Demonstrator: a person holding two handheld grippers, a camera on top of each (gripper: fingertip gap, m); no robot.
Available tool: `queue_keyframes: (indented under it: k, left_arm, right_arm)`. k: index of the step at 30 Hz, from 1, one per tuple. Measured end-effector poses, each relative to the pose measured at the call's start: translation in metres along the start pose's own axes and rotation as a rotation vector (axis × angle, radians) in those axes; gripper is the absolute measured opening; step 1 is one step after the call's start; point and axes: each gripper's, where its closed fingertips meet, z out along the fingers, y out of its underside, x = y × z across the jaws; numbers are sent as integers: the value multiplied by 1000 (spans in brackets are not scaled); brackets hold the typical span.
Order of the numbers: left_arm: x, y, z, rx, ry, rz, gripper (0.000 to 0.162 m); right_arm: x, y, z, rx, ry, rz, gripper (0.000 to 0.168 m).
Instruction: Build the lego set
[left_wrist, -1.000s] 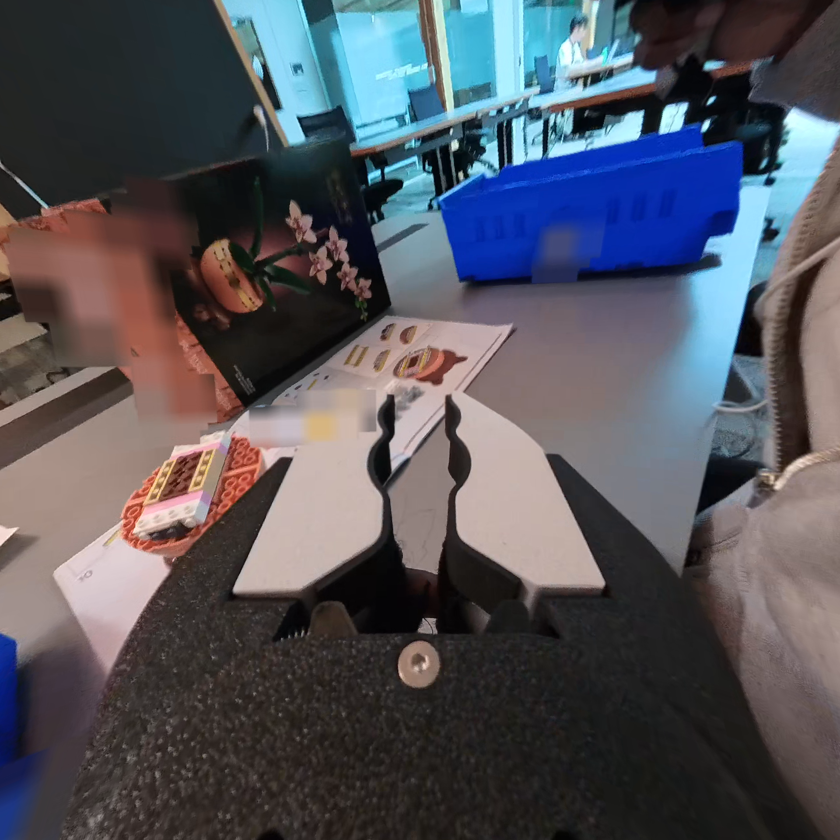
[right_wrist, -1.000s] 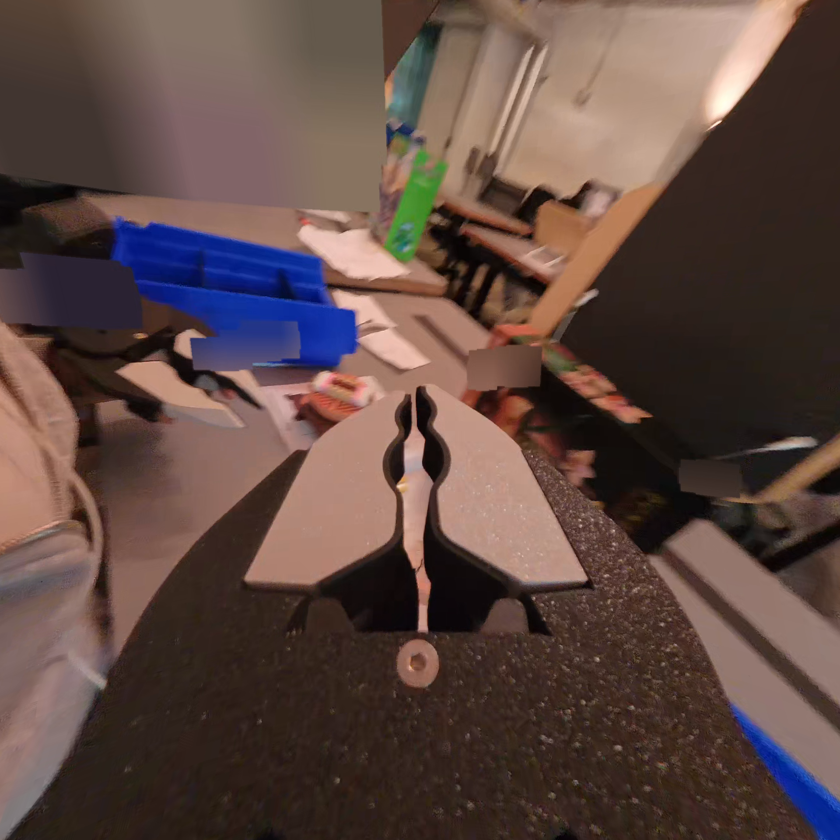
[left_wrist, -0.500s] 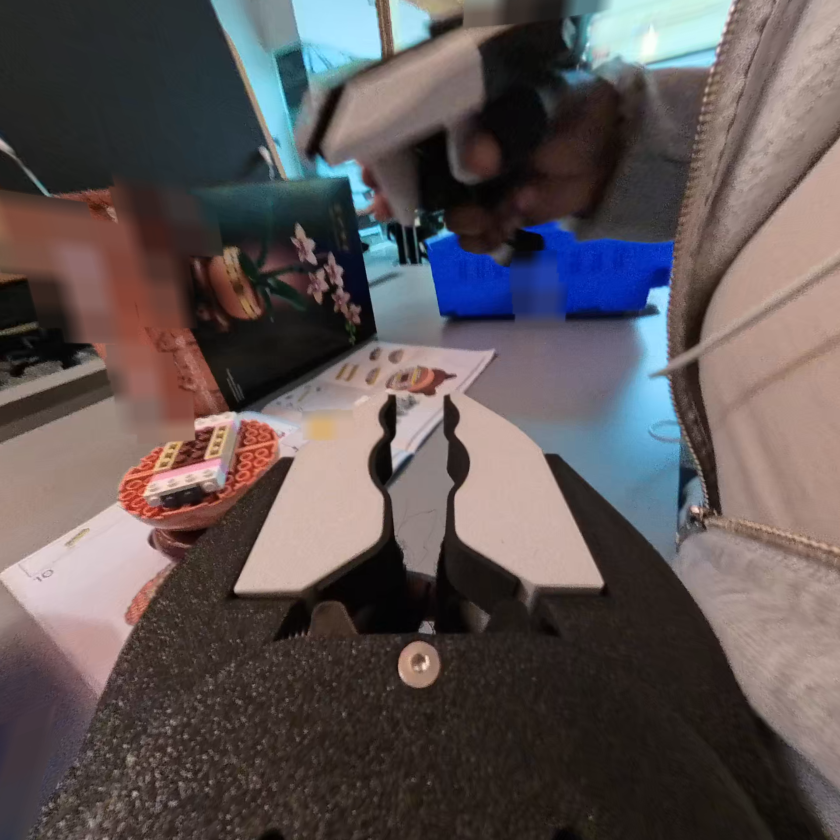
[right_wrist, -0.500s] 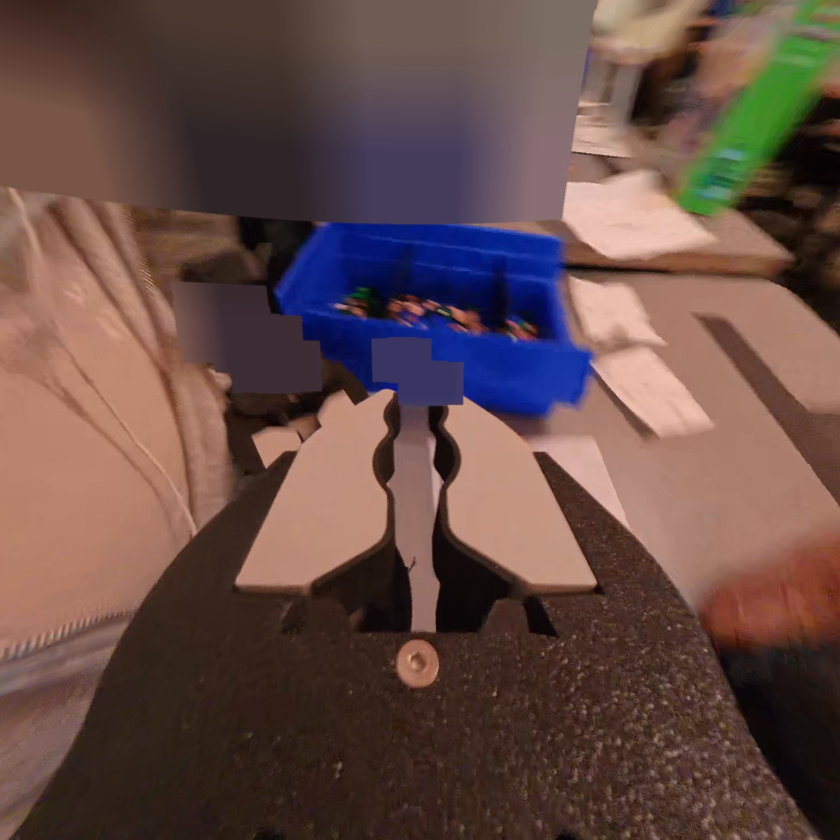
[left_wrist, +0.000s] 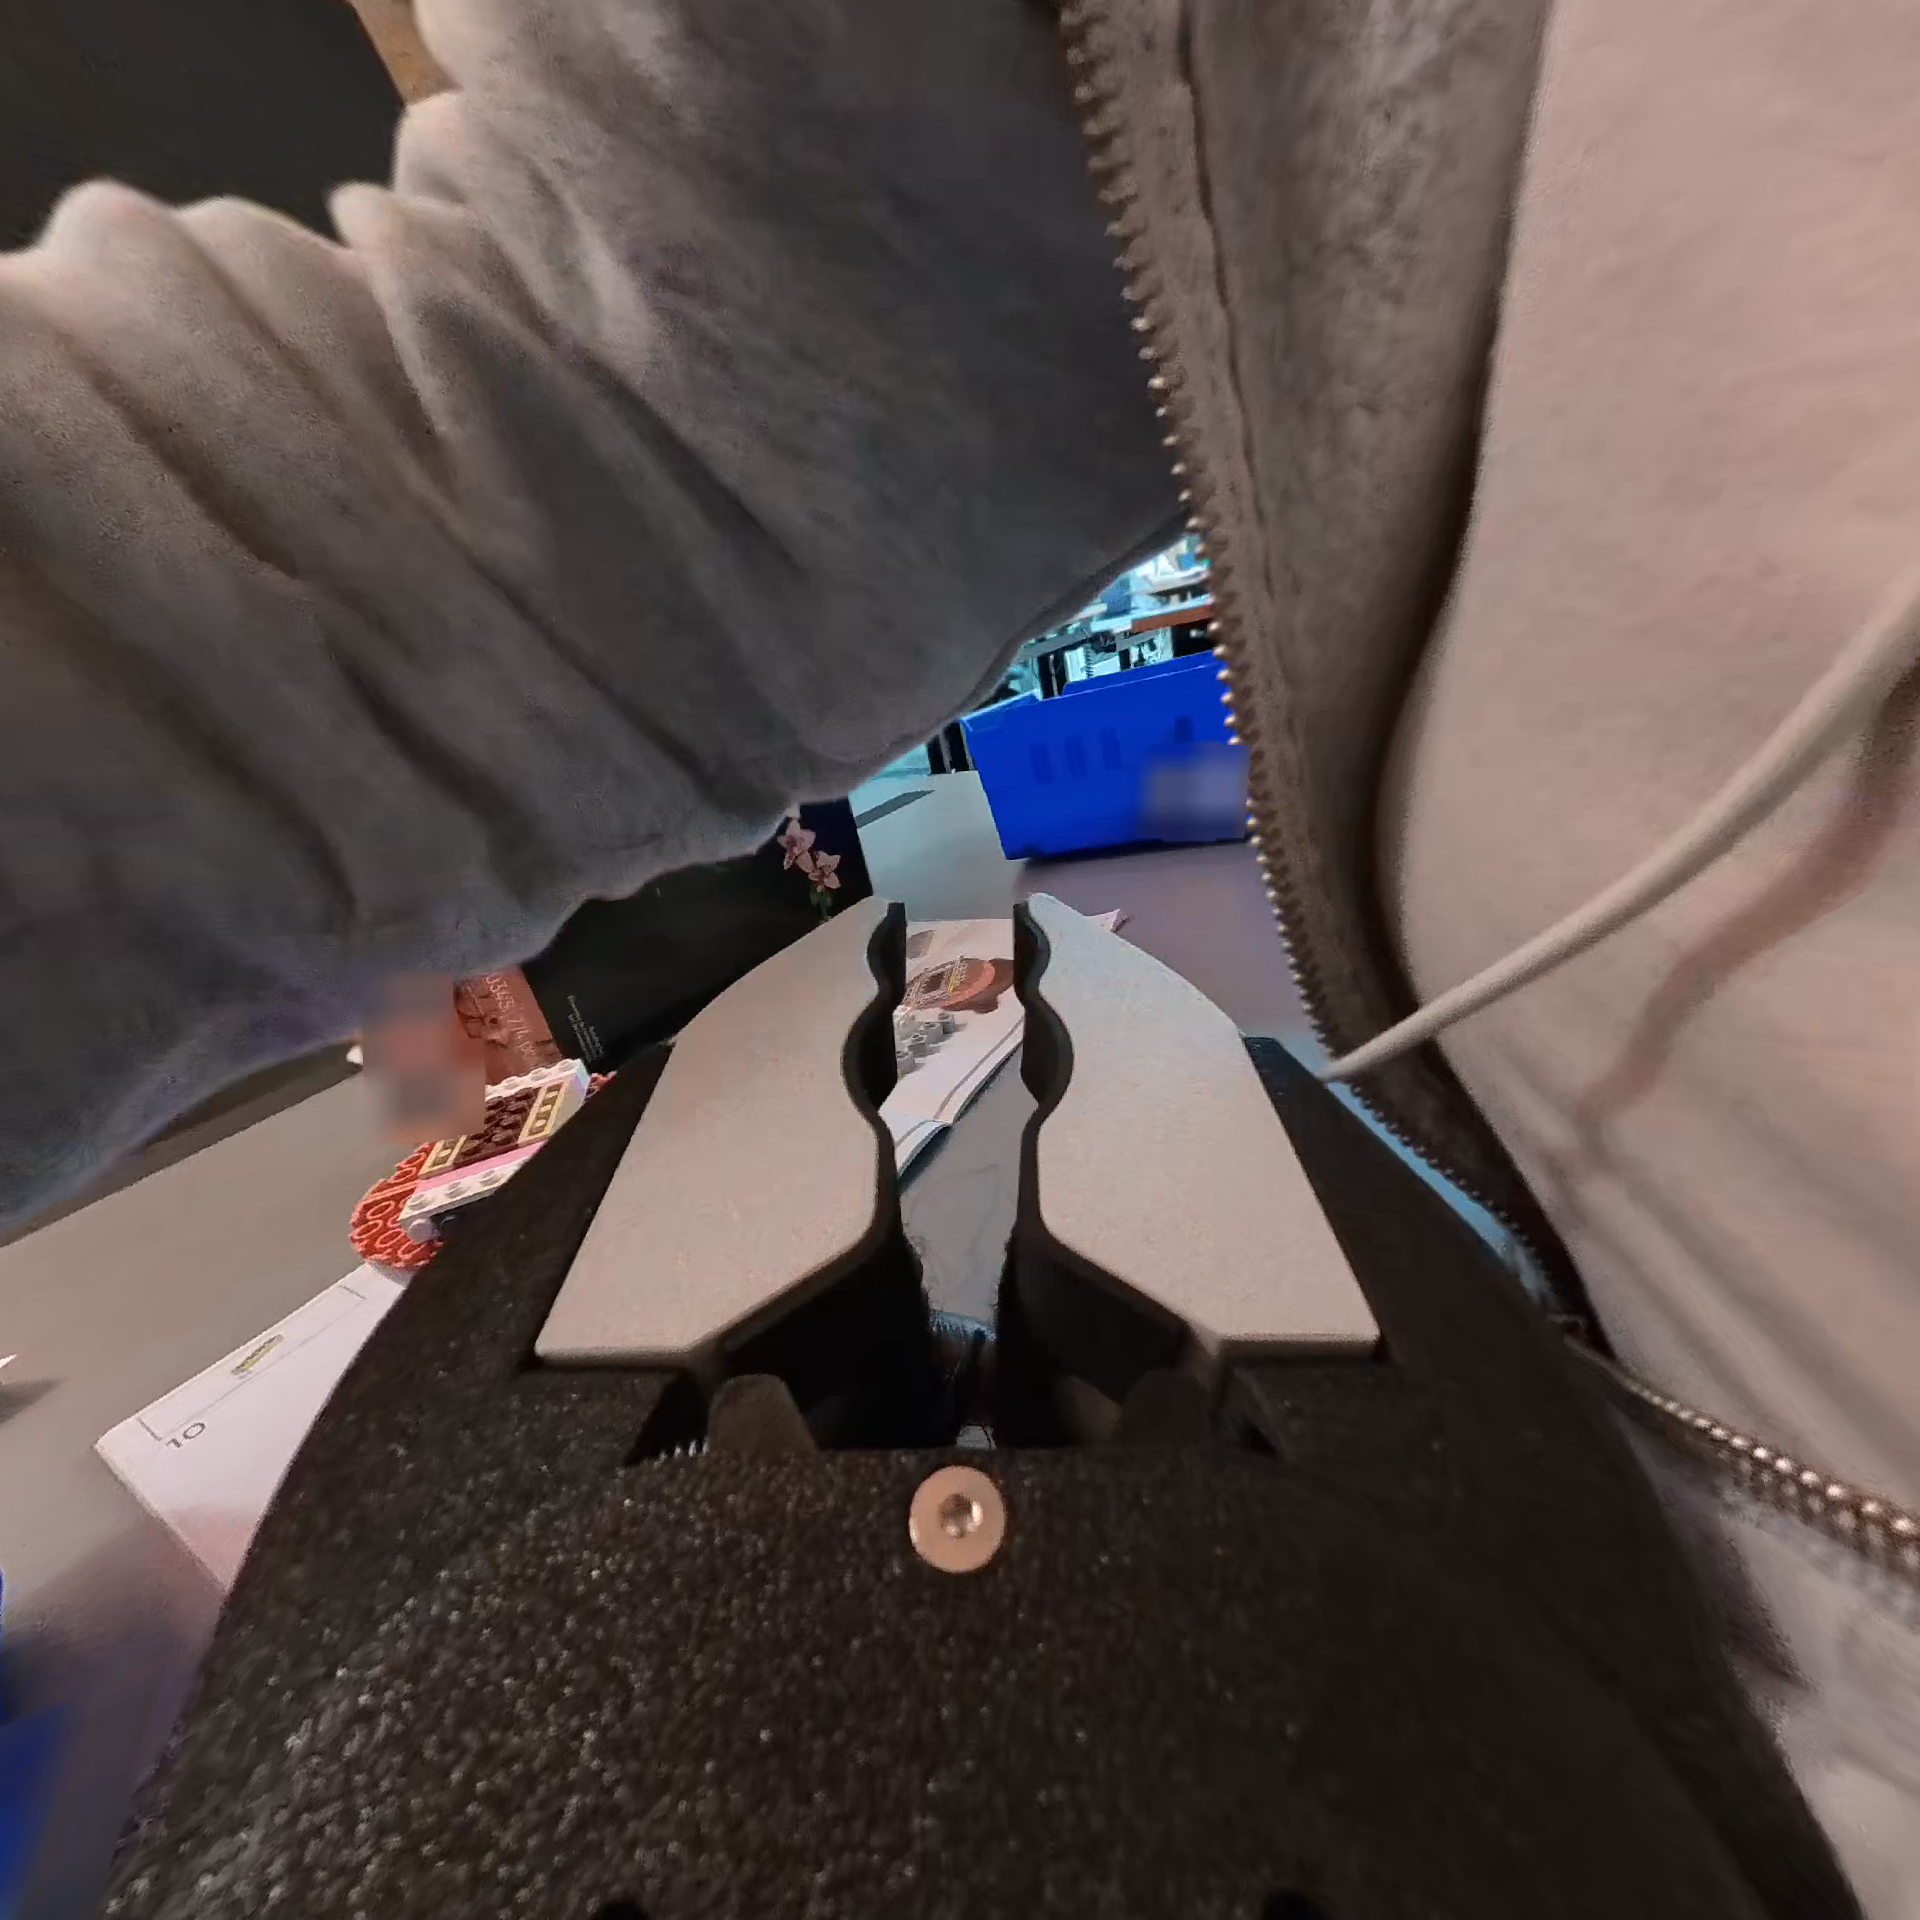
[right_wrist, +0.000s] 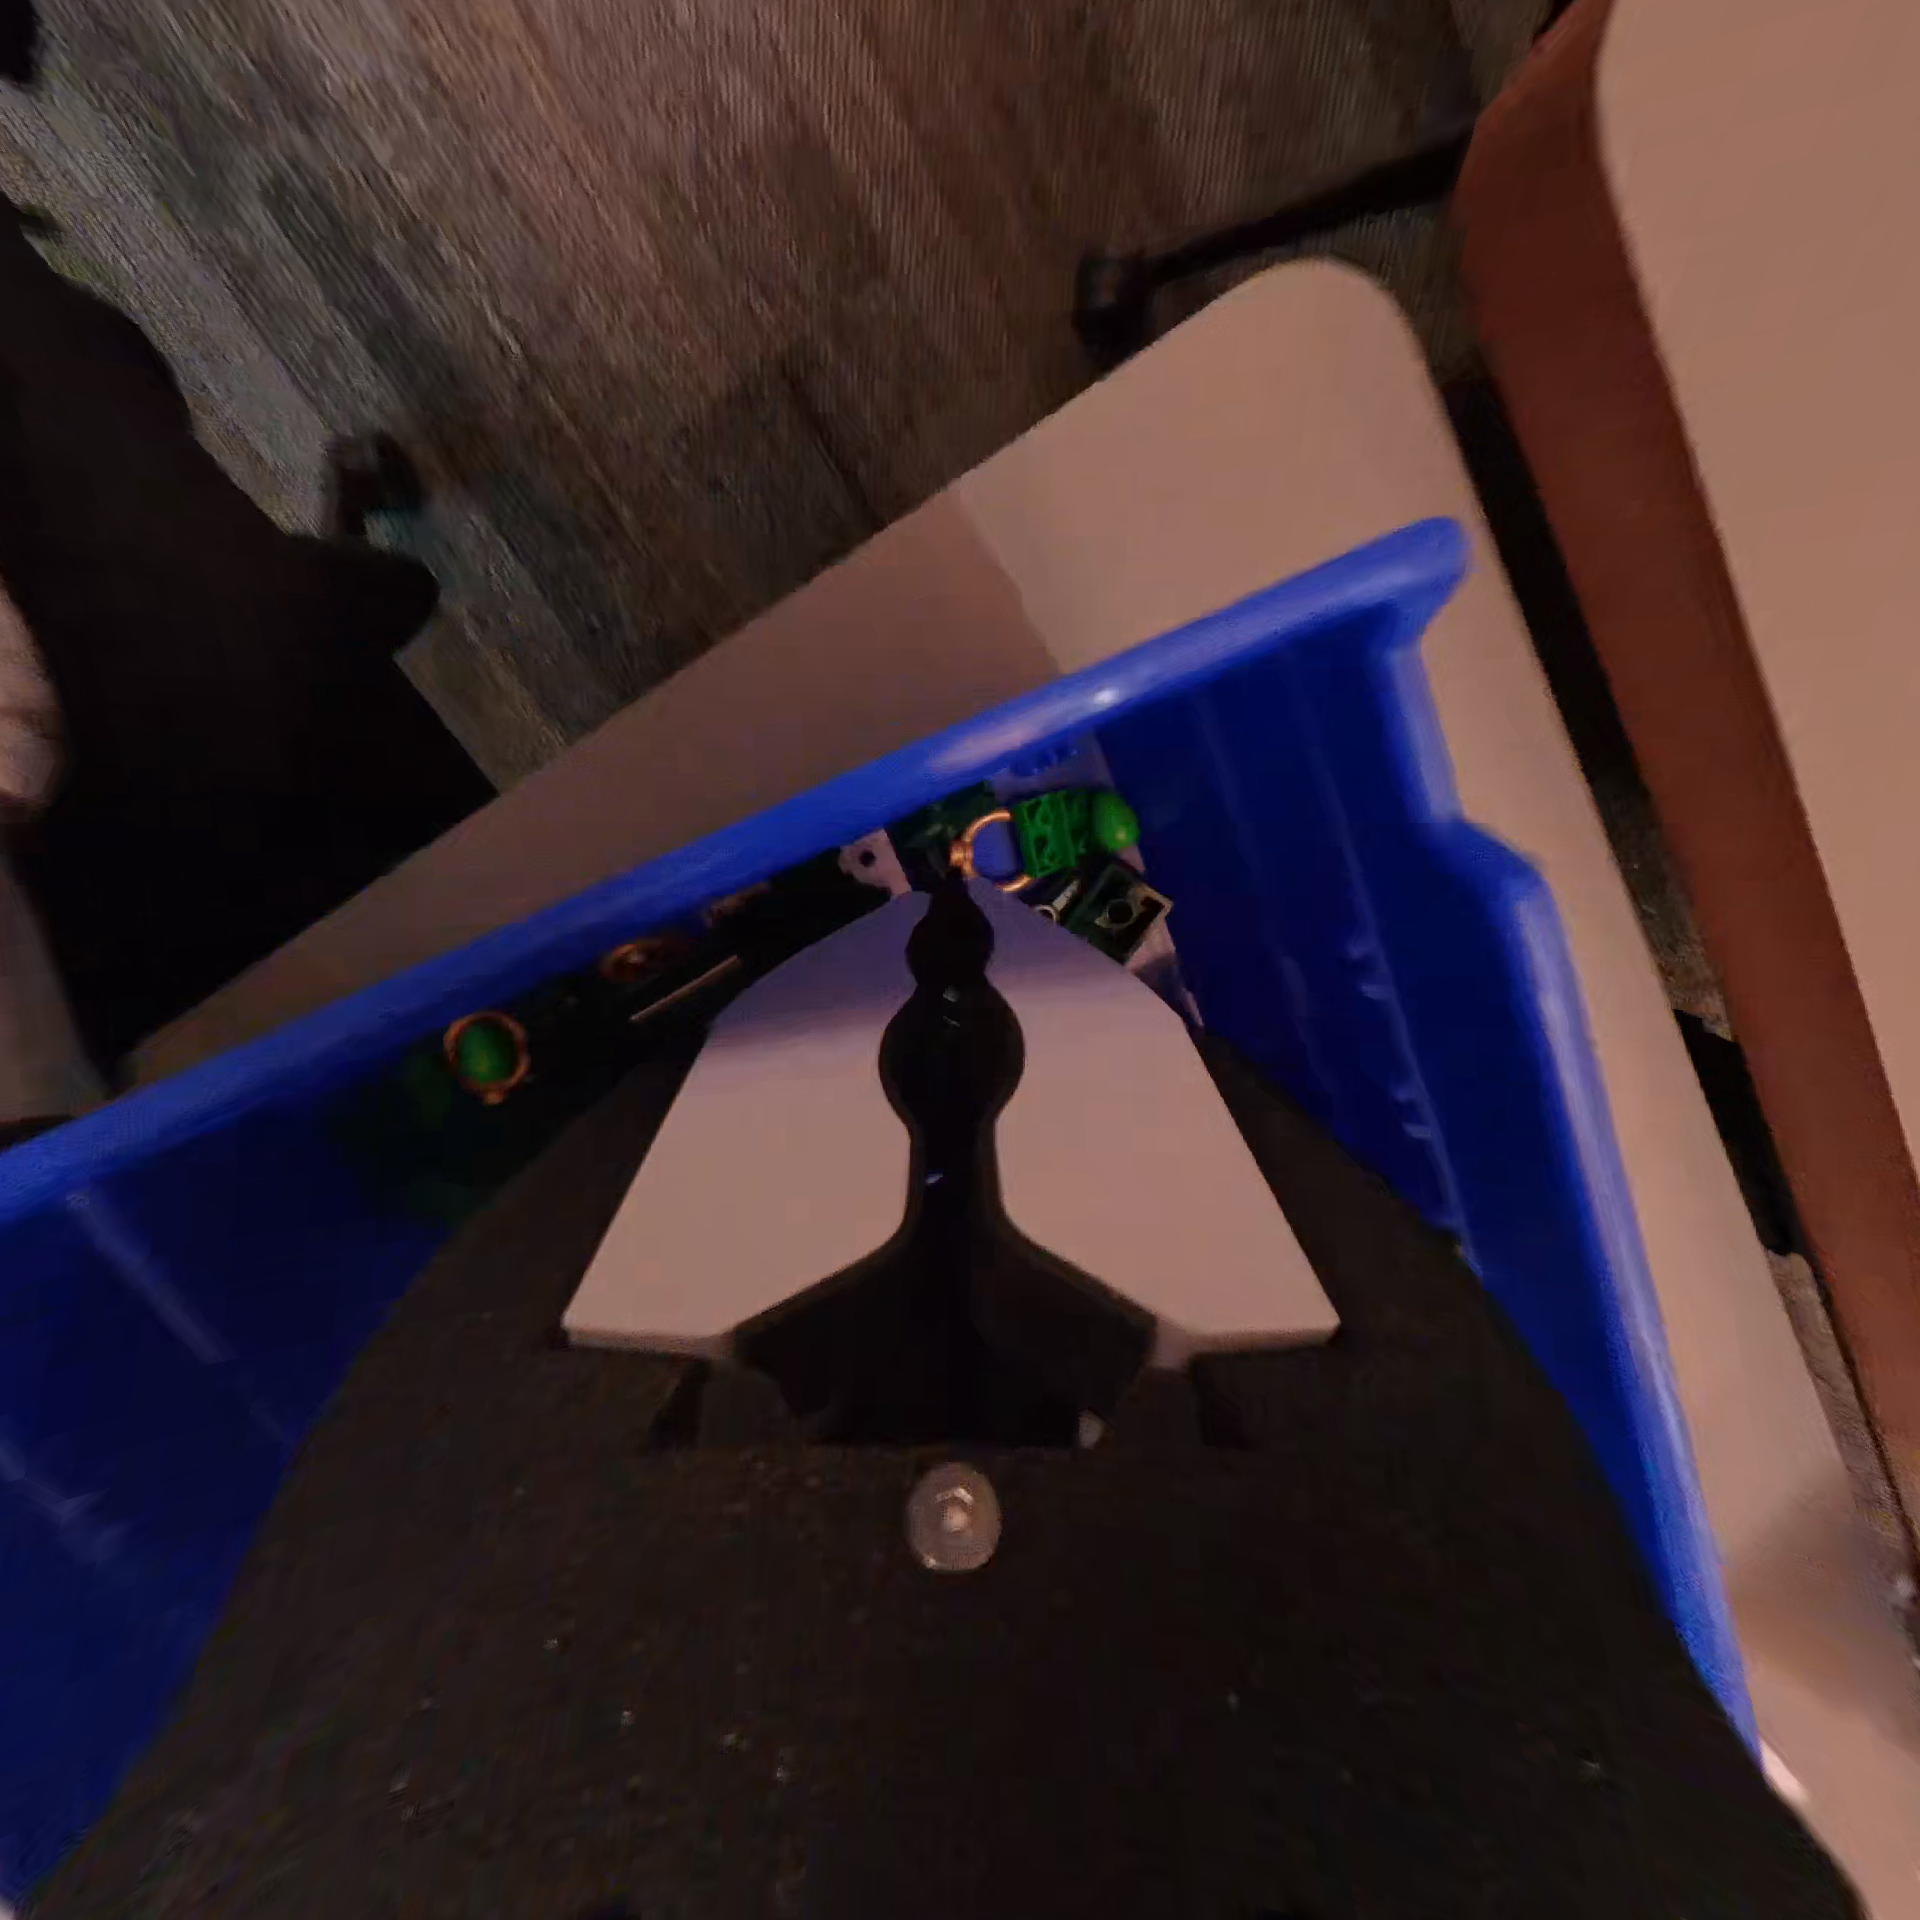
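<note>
Two hand-held grippers: the left slightly parted and empty, the right closed inside the bin, tips at a gold ring.

Tongs seemingly closed inside blue bin.

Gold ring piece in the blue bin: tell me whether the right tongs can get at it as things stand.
Probably yes. The right tongs are inside the blue bin, tips touching or nearly touching the gold ring piece, with nothing between. But the tips look closed, so they would need to open first.
</note>
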Motion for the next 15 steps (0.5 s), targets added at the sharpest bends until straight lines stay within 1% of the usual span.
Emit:
queue_keyframes:
  k: [4,5,7,8,9,11,12,13,15]
  left_arm:
    - [-4,-3,-1,25,-5,-19,19]
    - [-4,-3,-1,29,-5,-24,19]
    - [-5,-4,-2,38,-7,-29,19]
    - [-6,-4,-3,43,-9,-31,19]
    - [-6,-5,-3,47,-11,-34,19]
    - [-7,-5,-3,48,-12,-39,19]
    - [-7,-5,-3,47,-10,-39,19]
    - [-7,-5,-3,48,-9,-39,19]
    - [-7,-6,-4,53,-12,-42,19]
  right_arm:
    - [-3,4,15,-65,15,-57,1]
    - [-8,6,17,-83,-5,-75,0]
    - [-26,13,14,-124,-110,-96,0]
    - [-29,18,12,-141,-138,-98,1]
    - [-27,20,9,-142,-133,-98,1]
    - [-17,15,5,-90,-105,-95,5]
    - [-16,10,4,-64,-104,-106,12]
    - [-17,9,4,-65,-103,-129,19]
    - [-20,10,9,-98,-100,-186,23]
